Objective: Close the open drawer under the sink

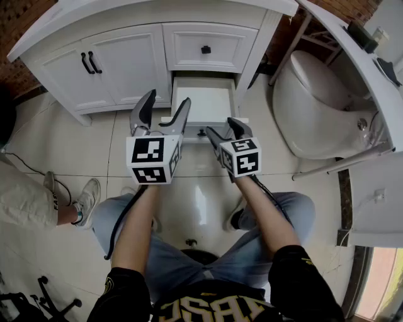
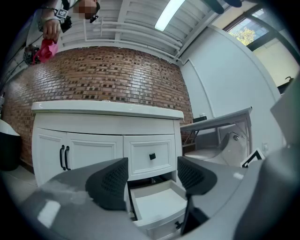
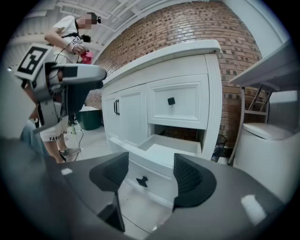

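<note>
The white vanity (image 1: 126, 19) has its lower drawer (image 1: 203, 104) pulled out and empty, with a small black knob (image 1: 201, 133) on its front. My left gripper (image 1: 167, 104) is open and hovers over the drawer's left side, holding nothing. In the left gripper view the left gripper (image 2: 152, 180) looks level at the drawer (image 2: 159, 204) below it. My right gripper (image 1: 223, 127) is open just in front of the drawer's front panel. Seen from the right gripper view, the right gripper (image 3: 147, 176) frames the knob (image 3: 142, 181) without touching it.
A closed upper drawer (image 1: 204, 47) sits above the open one, and double cabinet doors (image 1: 107, 66) are to its left. A white toilet (image 1: 315, 107) stands at the right under a white ledge (image 1: 371, 69). A person's leg and shoe (image 1: 82, 201) are at the left.
</note>
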